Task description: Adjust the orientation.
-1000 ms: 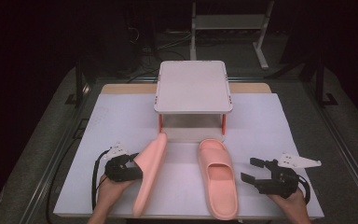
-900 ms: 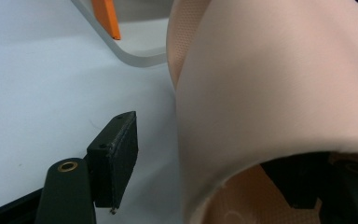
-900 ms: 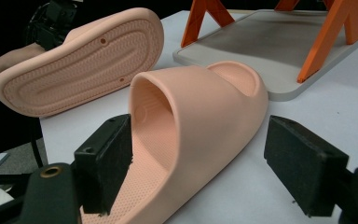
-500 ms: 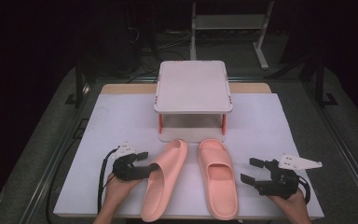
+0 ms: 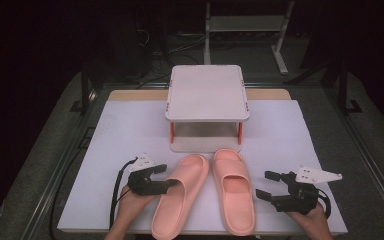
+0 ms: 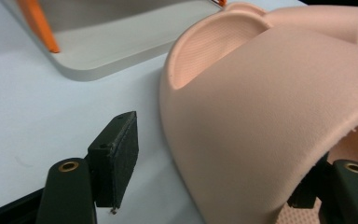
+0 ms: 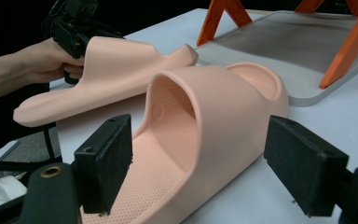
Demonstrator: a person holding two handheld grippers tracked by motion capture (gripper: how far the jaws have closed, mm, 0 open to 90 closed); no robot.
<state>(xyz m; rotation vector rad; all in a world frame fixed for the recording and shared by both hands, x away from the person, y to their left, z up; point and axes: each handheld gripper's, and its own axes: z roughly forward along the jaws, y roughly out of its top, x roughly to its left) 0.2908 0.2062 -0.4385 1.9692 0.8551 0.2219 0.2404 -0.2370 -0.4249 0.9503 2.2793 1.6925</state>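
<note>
Two pink slippers lie side by side on the white table cover, toes toward the stand. The left slipper [image 5: 180,197] lies sole down. My left gripper [image 5: 161,179] reaches it from the left with the strap's edge [image 6: 261,121] between its jaws. One jaw sits under the strap; the outer pad [image 6: 116,156] stands clear of it, so the gripper [image 6: 214,172] is open. The right slipper [image 5: 234,192] rests flat. My right gripper [image 5: 269,186] is just to its right, open and empty [image 7: 205,163], with its jaws pointing at the strap [image 7: 214,107].
A small white two-level stand [image 5: 207,92] with orange legs stands just beyond the slippers' toes; its lower shelf [image 6: 112,51] is bare. The table's front edge is close to the heels. Dark floor and metal frames surround the table.
The left slipper, earlier standing on its side edge, has rolled down flat and shifted right beside the other one. My left gripper moved right with it. The right gripper stayed still.
</note>
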